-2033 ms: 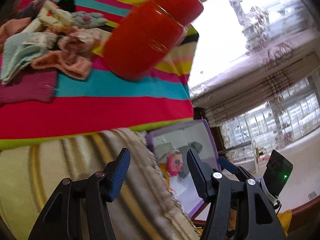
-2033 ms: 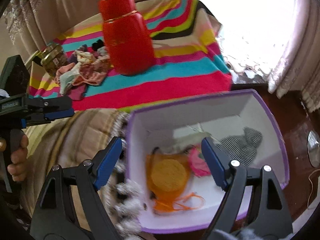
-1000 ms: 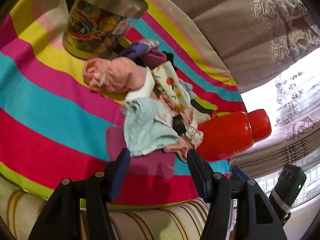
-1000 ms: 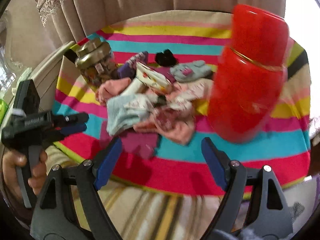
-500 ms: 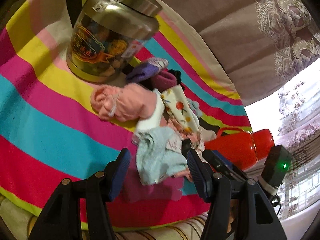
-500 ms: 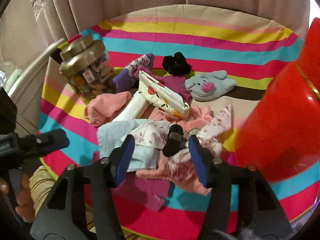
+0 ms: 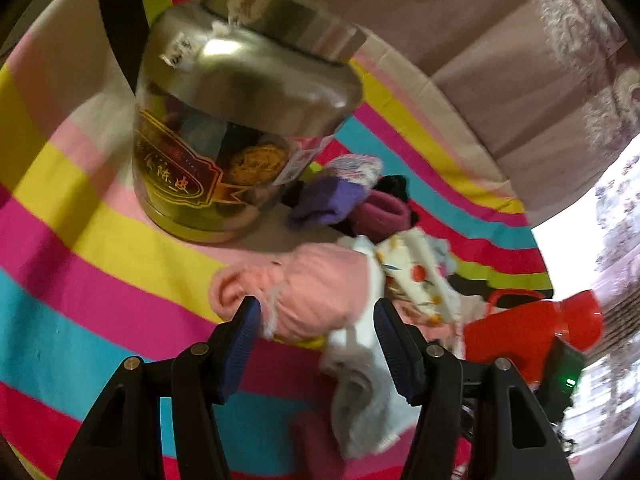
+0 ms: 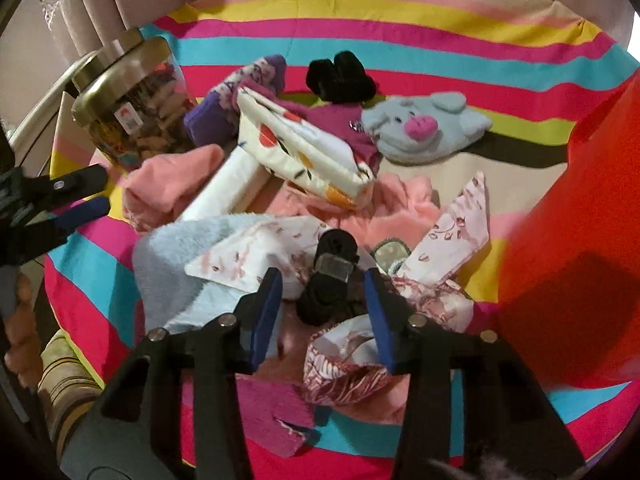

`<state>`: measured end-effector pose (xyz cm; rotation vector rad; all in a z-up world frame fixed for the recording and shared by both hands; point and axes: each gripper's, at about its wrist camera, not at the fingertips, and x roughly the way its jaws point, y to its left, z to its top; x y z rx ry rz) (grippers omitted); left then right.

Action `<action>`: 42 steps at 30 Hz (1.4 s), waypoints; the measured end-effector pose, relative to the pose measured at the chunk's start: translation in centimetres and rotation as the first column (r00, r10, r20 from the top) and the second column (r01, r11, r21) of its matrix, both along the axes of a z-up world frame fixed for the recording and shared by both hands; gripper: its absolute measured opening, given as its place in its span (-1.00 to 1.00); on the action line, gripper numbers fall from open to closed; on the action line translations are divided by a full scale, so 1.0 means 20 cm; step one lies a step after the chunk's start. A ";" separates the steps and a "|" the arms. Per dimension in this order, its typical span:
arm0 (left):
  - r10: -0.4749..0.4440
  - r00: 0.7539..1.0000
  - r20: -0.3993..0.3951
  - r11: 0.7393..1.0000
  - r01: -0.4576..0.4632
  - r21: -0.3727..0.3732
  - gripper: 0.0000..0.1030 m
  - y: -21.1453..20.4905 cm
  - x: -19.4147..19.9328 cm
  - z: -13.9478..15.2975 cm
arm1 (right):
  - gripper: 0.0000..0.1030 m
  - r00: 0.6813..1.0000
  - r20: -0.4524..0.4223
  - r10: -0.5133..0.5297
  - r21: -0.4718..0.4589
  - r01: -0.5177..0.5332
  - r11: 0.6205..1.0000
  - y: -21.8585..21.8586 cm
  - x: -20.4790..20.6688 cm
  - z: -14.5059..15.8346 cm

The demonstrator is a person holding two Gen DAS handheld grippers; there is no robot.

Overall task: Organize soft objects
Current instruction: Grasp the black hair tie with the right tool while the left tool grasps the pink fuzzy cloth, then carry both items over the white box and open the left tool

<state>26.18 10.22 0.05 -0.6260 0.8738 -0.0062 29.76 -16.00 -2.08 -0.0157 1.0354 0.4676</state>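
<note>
Red flask (image 8: 576, 216): cut off by right frame edge; top not visible. Jar (image 8: 132, 120): base hidden behind pink cloth (image 8: 168, 184). Jar label (image 7: 176, 176): text illegible. Magenta cloth (image 8: 272, 412): partly covered by right gripper (image 8: 322, 312) arms.

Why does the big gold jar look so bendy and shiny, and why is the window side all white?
Left wrist view: the fisheye lens bulges the jar; a bright glare spot sits on its shoulder, and the window at the right edge is overexposed to white; the white sock is motion-blurred. Right wrist view: the red flask is a close blurry mass with a dark shadow.
</note>
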 end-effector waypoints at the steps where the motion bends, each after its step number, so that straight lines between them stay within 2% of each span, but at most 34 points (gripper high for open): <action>1: 0.000 1.000 -0.004 1.000 0.000 0.006 0.16 0.00 0.02 -0.01 | -0.23 1.000 -0.002 -0.001 0.005 0.001 1.000 0.00 0.01 0.00; 5: 0.012 0.999 -0.047 0.996 -0.008 0.087 0.16 -0.02 0.10 -0.09 | -0.37 1.000 -0.003 0.003 0.014 -0.003 1.000 0.00 0.02 -0.02; 8: -0.003 0.999 -0.053 0.994 0.009 0.106 0.15 -0.03 0.13 -0.13 | -0.42 1.000 0.011 0.009 0.018 -0.009 1.000 0.01 0.01 -0.01; 10: -0.011 0.999 -0.049 0.992 0.017 0.123 -0.10 -0.04 0.14 -0.14 | -0.49 1.000 0.023 0.009 0.020 -0.009 1.000 0.00 0.01 -0.01; 13: -0.024 0.999 -0.033 0.992 0.028 0.120 -0.28 -0.05 0.12 -0.14 | -0.54 0.999 0.041 0.003 0.034 -0.005 0.999 -0.01 -0.01 0.02; 19: -0.014 1.000 -0.010 0.995 0.015 0.096 -0.45 -0.05 0.09 -0.11 | -0.57 0.998 0.055 -0.008 0.044 0.006 0.999 -0.03 -0.03 0.05; 24: 0.005 1.000 0.011 0.996 -0.006 0.086 -0.49 -0.03 -0.02 -0.09 | -0.59 0.997 0.072 -0.019 0.049 0.015 0.999 -0.05 -0.06 0.07; 33: 0.022 0.997 0.068 0.997 -0.027 0.074 -0.50 -0.02 -0.17 0.02 | -0.59 0.992 0.126 -0.032 0.075 0.023 0.997 -0.11 -0.19 0.21; 42: 0.000 0.993 0.122 0.998 -0.008 0.069 -0.50 -0.12 -0.32 0.14 | -0.59 0.990 0.132 -0.040 0.094 0.028 0.995 -0.20 -0.37 0.28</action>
